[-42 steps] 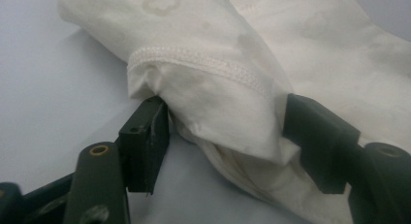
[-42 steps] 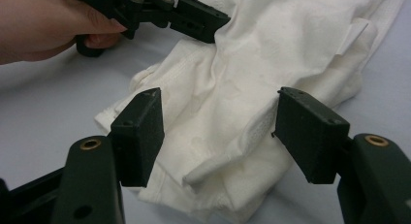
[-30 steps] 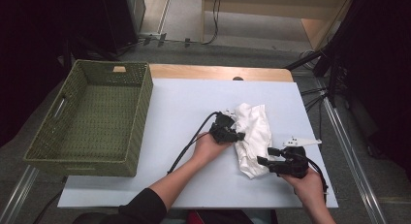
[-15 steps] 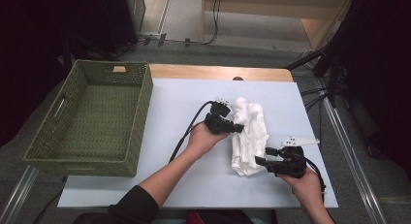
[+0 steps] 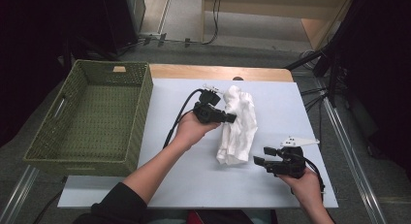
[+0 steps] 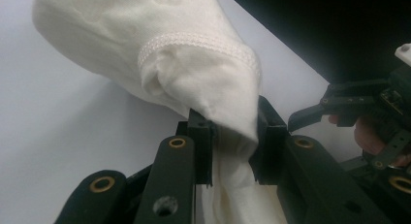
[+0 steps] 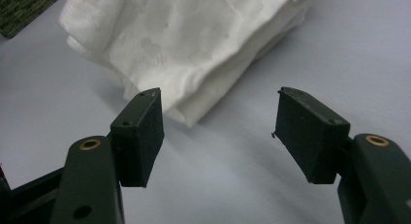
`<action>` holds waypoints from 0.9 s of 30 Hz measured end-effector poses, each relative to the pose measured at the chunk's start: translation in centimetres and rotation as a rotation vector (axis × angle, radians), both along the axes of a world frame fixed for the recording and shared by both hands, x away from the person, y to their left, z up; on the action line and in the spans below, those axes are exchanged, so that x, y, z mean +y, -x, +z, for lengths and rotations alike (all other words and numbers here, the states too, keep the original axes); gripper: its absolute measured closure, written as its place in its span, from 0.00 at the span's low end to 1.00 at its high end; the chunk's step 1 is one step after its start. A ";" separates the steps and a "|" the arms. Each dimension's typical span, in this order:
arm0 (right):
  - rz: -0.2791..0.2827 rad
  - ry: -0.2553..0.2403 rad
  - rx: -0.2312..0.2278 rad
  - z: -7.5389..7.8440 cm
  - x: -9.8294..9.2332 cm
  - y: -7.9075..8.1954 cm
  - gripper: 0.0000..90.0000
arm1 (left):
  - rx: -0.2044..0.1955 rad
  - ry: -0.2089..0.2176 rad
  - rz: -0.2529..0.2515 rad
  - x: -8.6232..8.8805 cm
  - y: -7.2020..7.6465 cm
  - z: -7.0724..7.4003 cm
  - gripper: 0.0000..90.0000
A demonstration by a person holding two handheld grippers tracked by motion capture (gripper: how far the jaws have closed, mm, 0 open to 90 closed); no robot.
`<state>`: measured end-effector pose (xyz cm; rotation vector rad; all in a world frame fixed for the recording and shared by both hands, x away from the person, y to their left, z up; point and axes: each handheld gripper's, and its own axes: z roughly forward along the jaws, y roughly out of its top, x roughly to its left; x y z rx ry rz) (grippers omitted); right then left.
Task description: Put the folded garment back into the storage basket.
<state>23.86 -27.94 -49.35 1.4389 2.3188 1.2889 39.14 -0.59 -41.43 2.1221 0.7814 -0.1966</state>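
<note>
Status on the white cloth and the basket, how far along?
Done: left hand-held gripper is shut on the white cloth. In hand: one end lifted, the other on the table. Left: right hand-held gripper, open, has no hold; green basket holds nothing, if the cloth goes there.

The left gripper [image 5: 231,118], clamped on the crumpled white cloth garment [image 5: 238,127], has risen and moved away from the person. The garment's gripped end has lifted with it, drawing the cloth into a longer, narrower shape.
</note>
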 end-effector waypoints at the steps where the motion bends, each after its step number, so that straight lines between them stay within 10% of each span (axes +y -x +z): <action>1: 0.005 0.001 -0.004 0.0 0.0 0.0 0.36 | -0.002 -0.003 -0.001 0.3 -0.1 0.3 0.83; 27: 0.074 0.002 -0.010 -0.1 1.6 -1.1 0.35 | -0.020 0.013 0.009 6.5 -0.4 6.6 0.83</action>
